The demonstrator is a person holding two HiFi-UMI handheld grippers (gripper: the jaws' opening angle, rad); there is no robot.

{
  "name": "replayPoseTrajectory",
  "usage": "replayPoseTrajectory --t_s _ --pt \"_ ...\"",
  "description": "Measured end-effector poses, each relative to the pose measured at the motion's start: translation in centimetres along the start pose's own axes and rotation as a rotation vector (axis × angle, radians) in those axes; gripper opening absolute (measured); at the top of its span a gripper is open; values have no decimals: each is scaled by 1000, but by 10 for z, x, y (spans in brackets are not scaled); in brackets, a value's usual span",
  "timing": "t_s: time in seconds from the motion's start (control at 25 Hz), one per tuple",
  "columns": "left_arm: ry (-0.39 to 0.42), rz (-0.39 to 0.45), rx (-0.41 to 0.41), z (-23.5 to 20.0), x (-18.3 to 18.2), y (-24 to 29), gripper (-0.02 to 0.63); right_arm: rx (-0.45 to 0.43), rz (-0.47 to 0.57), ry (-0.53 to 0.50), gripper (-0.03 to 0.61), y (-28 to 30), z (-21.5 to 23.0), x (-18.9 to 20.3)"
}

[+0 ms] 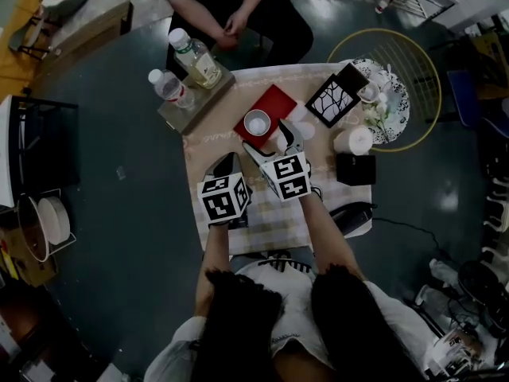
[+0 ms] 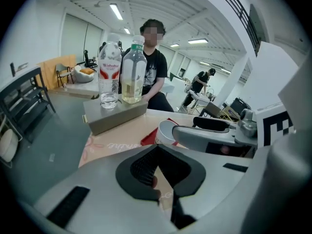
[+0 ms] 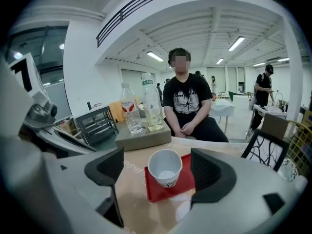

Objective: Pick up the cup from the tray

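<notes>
A white cup (image 1: 257, 122) stands upright and empty on a small red tray (image 1: 273, 102) in the middle of the cloth-covered table (image 1: 207, 146). My right gripper (image 1: 270, 140) is open, its wide jaws pointing at the cup from just short of it. In the right gripper view the cup (image 3: 165, 167) sits on the tray (image 3: 161, 194) ahead, framed by the two pads (image 3: 105, 167) without touching them. My left gripper (image 1: 227, 165) hovers over the table to the left and behind, shut on nothing. Its view shows the cup (image 2: 165, 130) beyond the right gripper's finger (image 2: 204, 136).
Two water bottles (image 1: 195, 58) stand on a grey box (image 1: 191, 98) at the far left corner. To the right are a black-and-white patterned frame (image 1: 338, 94), a white cylinder (image 1: 352, 140), a black box (image 1: 355, 168) and flowers (image 1: 380, 106). A person (image 1: 231, 6) sits across the table.
</notes>
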State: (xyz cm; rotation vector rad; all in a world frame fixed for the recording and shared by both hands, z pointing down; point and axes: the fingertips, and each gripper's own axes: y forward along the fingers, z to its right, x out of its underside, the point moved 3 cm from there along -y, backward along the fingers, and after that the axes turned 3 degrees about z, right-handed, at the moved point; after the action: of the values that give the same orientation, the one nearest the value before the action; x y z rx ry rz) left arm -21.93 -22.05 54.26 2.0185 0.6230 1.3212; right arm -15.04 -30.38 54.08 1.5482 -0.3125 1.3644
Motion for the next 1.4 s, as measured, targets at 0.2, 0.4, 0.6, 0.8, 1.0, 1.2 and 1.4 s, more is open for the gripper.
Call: replayPoseTrajectory --t_s 0.2,0.4,0.6,0.8,1.0,1.2,1.4 --pt "-6 -17 -36 -11 2 21 8 -19 -42 25 414 29 3 22" --pt "-22 -36 -37 -15 2 35 8 -15 -71 13 414 48 7 35" --pt "-16 -61 -40 -17 6 46 8 7 -78 -40 413 68 16 37" --pt "-20 -76 -46 -21 7 50 8 -18 -120 -33 413 77 18 38" --pt "-23 -82 -46 -22 8 53 8 -43 -167 -53 408 80 16 49" --pt "-25 -83 -47 -22 8 52 8 -36 -171 -76 348 77 13 50" --pt "-16 -75 -44 -22 6 49 8 -28 -146 -84 348 72 12 40"
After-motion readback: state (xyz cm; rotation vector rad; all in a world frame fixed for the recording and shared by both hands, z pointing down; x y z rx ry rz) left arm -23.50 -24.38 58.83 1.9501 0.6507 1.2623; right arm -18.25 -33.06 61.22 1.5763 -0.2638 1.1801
